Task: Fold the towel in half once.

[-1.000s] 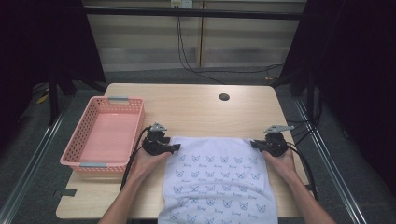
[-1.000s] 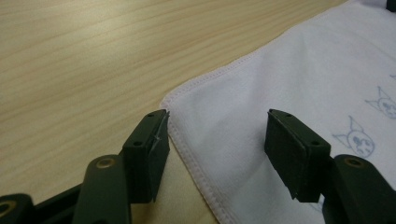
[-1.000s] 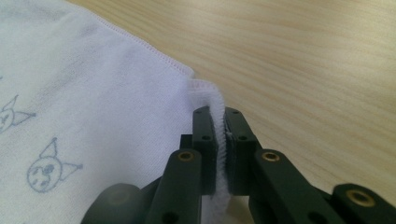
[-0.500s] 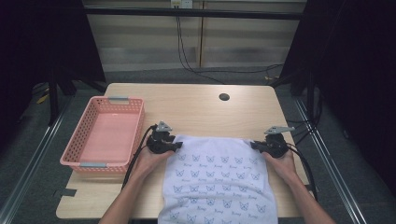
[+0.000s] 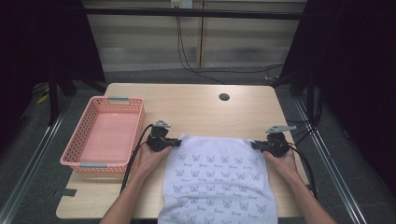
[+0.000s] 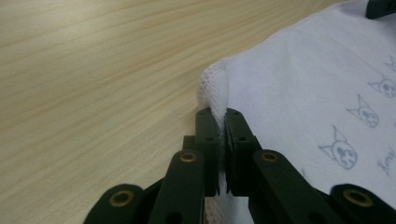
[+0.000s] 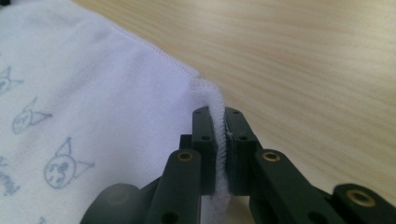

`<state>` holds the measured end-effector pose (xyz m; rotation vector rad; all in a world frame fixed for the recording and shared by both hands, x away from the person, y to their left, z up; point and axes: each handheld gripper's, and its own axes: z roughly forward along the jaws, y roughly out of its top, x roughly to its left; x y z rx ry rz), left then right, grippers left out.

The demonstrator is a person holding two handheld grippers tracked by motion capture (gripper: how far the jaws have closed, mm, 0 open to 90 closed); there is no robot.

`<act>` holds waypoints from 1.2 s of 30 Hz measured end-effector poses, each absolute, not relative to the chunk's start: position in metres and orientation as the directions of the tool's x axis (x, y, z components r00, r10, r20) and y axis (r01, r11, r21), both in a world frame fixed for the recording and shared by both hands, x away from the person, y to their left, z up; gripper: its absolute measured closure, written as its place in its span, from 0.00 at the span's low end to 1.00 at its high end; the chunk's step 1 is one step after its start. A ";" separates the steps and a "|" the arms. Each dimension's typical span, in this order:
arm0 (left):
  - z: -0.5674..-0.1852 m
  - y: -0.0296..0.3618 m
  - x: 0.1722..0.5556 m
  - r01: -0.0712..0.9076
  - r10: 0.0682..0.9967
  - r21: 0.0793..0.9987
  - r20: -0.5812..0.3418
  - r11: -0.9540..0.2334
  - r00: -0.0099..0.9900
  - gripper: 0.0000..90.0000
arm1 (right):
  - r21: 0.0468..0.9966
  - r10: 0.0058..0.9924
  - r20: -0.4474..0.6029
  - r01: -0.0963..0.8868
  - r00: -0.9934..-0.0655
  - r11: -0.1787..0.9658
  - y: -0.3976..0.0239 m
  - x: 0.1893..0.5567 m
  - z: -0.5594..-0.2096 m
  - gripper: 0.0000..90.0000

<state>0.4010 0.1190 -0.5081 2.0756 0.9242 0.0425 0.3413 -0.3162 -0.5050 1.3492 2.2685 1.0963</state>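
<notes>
A white towel (image 5: pixel 217 177) printed with small blue cat faces lies flat on the wooden table (image 5: pixel 196 107) and hangs over the near edge. My left gripper (image 5: pixel 176 142) is at its far left corner. Its jaws have just been closing and now pinch the hemmed corner, with the white edge (image 6: pixel 219 100) folded up between the pads of my left gripper (image 6: pixel 221 114). My right gripper (image 5: pixel 256 145) is at the far right corner. In the right gripper view the jaws of my right gripper (image 7: pixel 219 114) are shut on the towel's stitched hem (image 7: pixel 212 93).
A pink plastic basket (image 5: pixel 79 161) with nothing in it stands on the left part of the table. A small dark round hole (image 5: pixel 224 97) sits in the tabletop near the far edge. Bare wood stretches beyond the towel.
My left gripper has edged a little to the right onto the towel's far left corner. The right gripper and the towel have kept still.
</notes>
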 end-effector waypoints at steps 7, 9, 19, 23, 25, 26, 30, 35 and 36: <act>-0.479 0.125 0.394 0.558 0.600 0.779 -0.309 -0.285 0.738 0.96 | 0.793 0.839 0.197 0.585 -0.508 0.168 -0.336 0.338 -0.476 0.94; -0.471 0.127 0.394 0.546 0.597 0.795 -0.309 -0.266 0.740 0.96 | 0.805 0.834 0.205 0.572 -0.513 0.154 -0.339 0.337 -0.470 0.94; -0.420 0.136 0.409 0.474 0.599 0.853 -0.265 -0.221 0.756 0.96 | 0.865 0.826 0.207 0.493 -0.524 0.096 -0.342 0.359 -0.419 0.95; -0.400 0.140 0.415 0.451 0.604 0.871 -0.255 -0.195 0.755 0.96 | 0.880 0.827 0.194 0.466 -0.528 0.091 -0.340 0.372 -0.400 0.95; -0.392 0.141 0.419 0.439 0.608 0.879 -0.248 -0.186 0.754 0.96 | 0.886 0.828 0.188 0.455 -0.529 0.089 -0.339 0.377 -0.392 0.95; -0.388 0.142 0.421 0.436 0.610 0.882 -0.249 -0.178 0.752 0.96 | 0.888 0.830 0.180 0.450 -0.527 0.094 -0.338 0.380 -0.388 0.95; -0.373 0.144 0.432 0.424 0.616 0.893 -0.252 -0.148 0.746 0.96 | 0.894 0.841 0.161 0.437 -0.516 0.098 -0.334 0.394 -0.371 0.95; -0.358 0.143 0.449 0.407 0.641 0.902 -0.228 -0.144 0.733 0.97 | 0.895 0.850 0.135 0.431 -0.510 0.116 -0.329 0.416 -0.354 0.95; -0.354 0.143 0.453 0.403 0.644 0.904 -0.225 -0.141 0.731 0.97 | 0.896 0.851 0.142 0.432 -0.506 0.108 -0.330 0.420 -0.351 0.95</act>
